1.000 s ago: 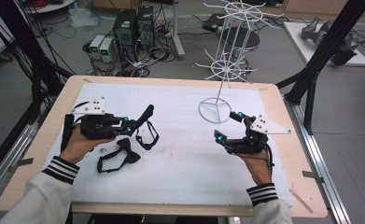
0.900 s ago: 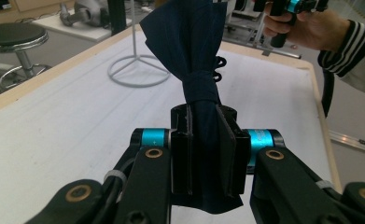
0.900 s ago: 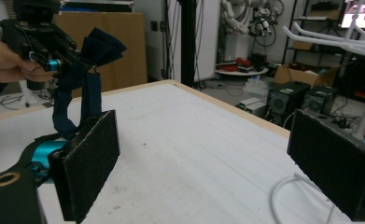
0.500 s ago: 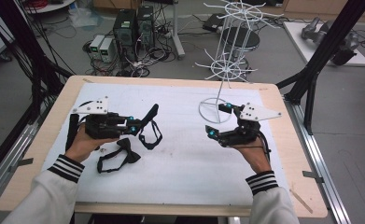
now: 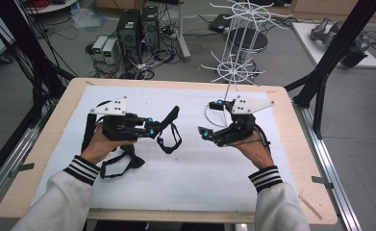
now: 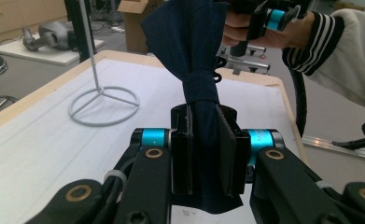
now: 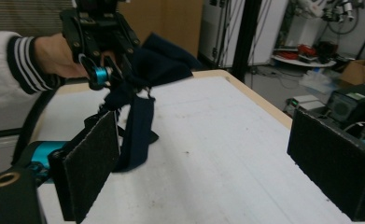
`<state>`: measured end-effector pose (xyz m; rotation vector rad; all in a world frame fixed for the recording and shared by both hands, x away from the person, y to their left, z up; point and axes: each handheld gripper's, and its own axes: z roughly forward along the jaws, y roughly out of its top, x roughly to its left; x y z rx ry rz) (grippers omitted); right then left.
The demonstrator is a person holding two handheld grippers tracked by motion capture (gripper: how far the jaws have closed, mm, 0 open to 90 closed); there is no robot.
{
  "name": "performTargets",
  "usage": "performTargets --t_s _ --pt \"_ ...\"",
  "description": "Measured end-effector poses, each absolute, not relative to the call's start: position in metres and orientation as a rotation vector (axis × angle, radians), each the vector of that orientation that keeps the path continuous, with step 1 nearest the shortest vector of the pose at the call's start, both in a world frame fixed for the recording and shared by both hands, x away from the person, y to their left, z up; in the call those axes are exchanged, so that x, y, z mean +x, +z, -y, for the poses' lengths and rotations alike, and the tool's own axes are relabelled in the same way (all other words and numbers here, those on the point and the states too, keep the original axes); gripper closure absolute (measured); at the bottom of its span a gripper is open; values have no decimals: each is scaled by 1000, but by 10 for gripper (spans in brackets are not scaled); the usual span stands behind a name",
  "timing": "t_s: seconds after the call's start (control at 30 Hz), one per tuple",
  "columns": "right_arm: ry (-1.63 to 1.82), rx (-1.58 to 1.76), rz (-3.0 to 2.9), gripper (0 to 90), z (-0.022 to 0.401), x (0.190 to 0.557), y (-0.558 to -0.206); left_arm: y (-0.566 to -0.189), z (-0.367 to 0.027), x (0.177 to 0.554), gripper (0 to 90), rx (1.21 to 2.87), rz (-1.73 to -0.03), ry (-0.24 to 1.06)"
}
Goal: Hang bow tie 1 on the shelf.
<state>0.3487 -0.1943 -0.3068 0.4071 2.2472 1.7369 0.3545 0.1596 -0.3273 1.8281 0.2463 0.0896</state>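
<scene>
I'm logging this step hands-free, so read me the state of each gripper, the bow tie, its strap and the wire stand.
left gripper: shut on the bow tie
bow tie: dark, lifted off the table, knot above the jaws
strap: hanging in a loop down to the table
right gripper: open, nothing between the pads
wire stand: upright, untouched

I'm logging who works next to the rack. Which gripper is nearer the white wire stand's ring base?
Right. The right gripper hovers open just at the ring base; the left gripper, shut on the bow tie, is across the mat.
</scene>
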Motion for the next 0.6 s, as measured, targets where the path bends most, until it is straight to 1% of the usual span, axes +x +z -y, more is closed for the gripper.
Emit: performTargets --t_s 0.2,0.6 --pt "1796 369 -2273 86 187 351 -300 -328 -153 356 768 1837 -221 83" --pt "1843 360 -2371 86 175 356 -304 -329 -140 353 768 1825 -184 72"
